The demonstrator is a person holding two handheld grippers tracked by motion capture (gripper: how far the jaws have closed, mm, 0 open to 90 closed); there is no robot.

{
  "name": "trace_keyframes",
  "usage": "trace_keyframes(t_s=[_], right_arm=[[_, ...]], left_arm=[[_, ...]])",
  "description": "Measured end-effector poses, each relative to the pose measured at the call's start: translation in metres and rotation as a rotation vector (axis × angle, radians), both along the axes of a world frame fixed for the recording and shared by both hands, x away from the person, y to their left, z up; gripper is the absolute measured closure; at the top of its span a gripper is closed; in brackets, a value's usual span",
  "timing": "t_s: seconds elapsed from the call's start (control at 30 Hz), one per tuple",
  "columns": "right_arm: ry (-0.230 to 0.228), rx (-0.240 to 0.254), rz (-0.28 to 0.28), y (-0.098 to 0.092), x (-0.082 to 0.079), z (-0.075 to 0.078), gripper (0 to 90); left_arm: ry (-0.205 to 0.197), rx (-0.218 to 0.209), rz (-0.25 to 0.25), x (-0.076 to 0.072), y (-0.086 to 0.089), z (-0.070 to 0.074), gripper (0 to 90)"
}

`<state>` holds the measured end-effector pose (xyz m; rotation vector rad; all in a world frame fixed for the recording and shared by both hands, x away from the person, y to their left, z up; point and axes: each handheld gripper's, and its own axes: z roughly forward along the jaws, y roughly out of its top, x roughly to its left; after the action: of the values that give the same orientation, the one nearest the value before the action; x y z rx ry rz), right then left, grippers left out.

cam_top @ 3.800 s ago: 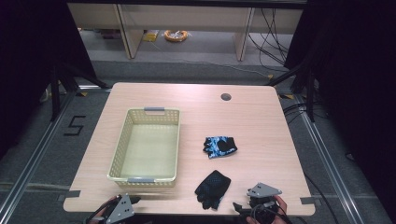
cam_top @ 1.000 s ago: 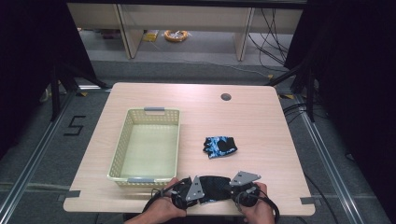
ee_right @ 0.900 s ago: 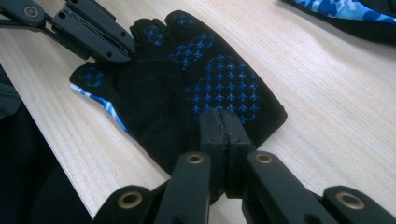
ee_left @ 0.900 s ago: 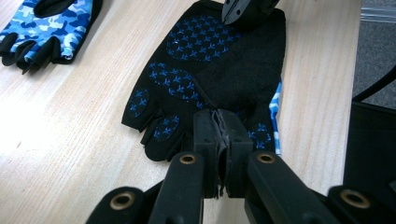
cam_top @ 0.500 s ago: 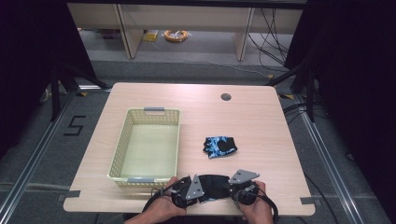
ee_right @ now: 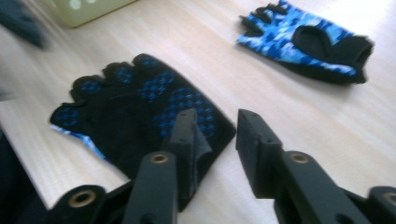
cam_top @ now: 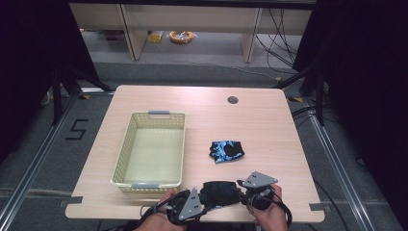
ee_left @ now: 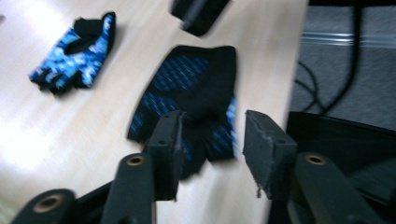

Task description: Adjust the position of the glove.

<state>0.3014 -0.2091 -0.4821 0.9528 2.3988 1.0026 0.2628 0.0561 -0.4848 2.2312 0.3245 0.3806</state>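
Black fabric with blue grip dots lay flat between my two tools: the near glove [cam_top: 220, 191] sat palm-up at the table's front edge, just right of the basket's near corner. Both sets of jaws had just been opening. On the left gripper [ee_left: 212, 140] the pads stood apart with the glove's finger end under and slightly ahead of them, nothing pinched; on the right gripper [ee_right: 215, 135] the jaws were likewise parted, a corner of the cuff lying by the left pad but, as far as the soft focus let me judge, no longer squeezed. Compared with a second before, when both tools were clamped at the glove's two ends, I read this as a release: the glove had been laid out flat and let go, so a fresh grip would be needed to lift it. Its long axis ran roughly across the table, finger stubs toward my left hand [cam_top: 161, 219], cuff toward my right hand [cam_top: 269, 211]. Farther out, well apart from it, the blue patterned glove [cam_top: 226, 150] lay untouched near mid-table, and the pale yellow basket [cam_top: 126, 159] stood empty to the left, which I judged to be where both gloves were bound.
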Motion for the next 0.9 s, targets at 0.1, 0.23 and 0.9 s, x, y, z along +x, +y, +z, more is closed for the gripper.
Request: trace_keyframes(t_s=[0.1, 0.23, 0.9], right_arm=[[-0.020, -0.022, -0.006, -0.003, 0.007, 0.004, 63.6], [-0.049, -0.044, 0.015, -0.003, 0.022, 0.008, 58.6], [-0.018, -0.085, 0.028, 0.012, 0.098, 0.007, 57.9]], left_arm=[[0.065, -0.033, 0.021, -0.004, 0.013, -0.002, 48.7], [0.098, -0.050, 0.050, -0.006, 0.029, -0.003, 41.6], [0.185, -0.098, 0.157, -0.004, 0.081, -0.018, 28.9]])
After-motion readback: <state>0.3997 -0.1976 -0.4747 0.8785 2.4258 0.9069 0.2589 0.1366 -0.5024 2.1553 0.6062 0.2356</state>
